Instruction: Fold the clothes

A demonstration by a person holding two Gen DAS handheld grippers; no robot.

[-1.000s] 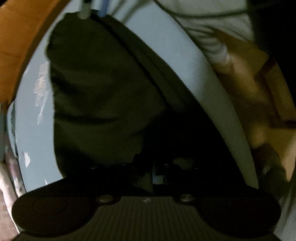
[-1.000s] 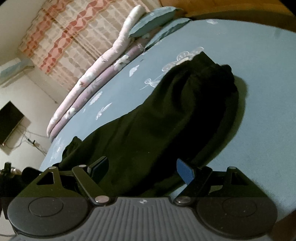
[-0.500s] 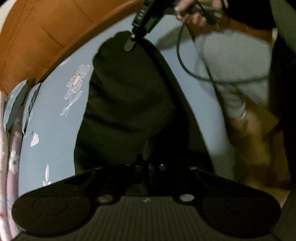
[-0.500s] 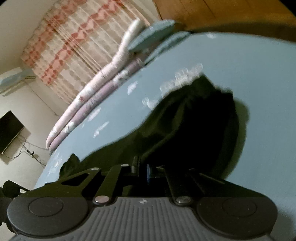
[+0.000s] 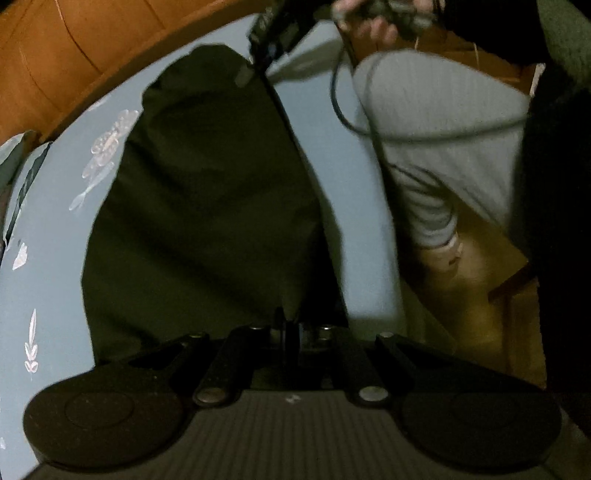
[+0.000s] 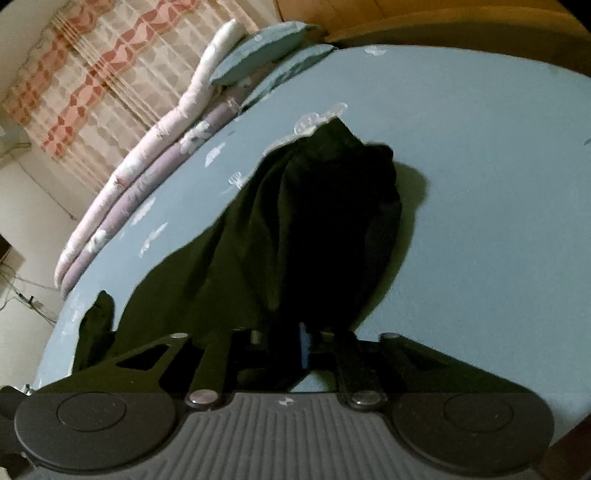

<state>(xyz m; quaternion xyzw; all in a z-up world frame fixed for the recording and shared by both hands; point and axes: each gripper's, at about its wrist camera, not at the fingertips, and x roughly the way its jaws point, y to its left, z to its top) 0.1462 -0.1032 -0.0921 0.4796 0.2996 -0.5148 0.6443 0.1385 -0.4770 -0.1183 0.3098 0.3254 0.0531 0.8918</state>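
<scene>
A dark olive-black garment (image 5: 199, 206) lies along the blue bedsheet (image 5: 48, 258), stretched between the two grippers. My left gripper (image 5: 291, 328) is shut on the near end of the cloth, its fingers pressed together. In the left wrist view my right gripper (image 5: 255, 66) pinches the far end of the garment. Through the right wrist camera the same garment (image 6: 280, 236) rises from the sheet (image 6: 498, 184) in a lifted fold, and my right gripper (image 6: 301, 339) is shut on its near edge.
A person's grey-trousered leg (image 5: 443, 129) and hand (image 5: 369, 22) with a black cable stand at the bed's right edge. Rolled quilts (image 6: 147, 166) and pillows (image 6: 266, 55) line the bed's far side. A wooden headboard (image 5: 74, 51) and a curtain (image 6: 92, 66) border the bed.
My right gripper went from open to shut on the garment's edge and lifted it. The left gripper stayed shut on the cloth while its view swung, bringing the right gripper and the person into sight.
</scene>
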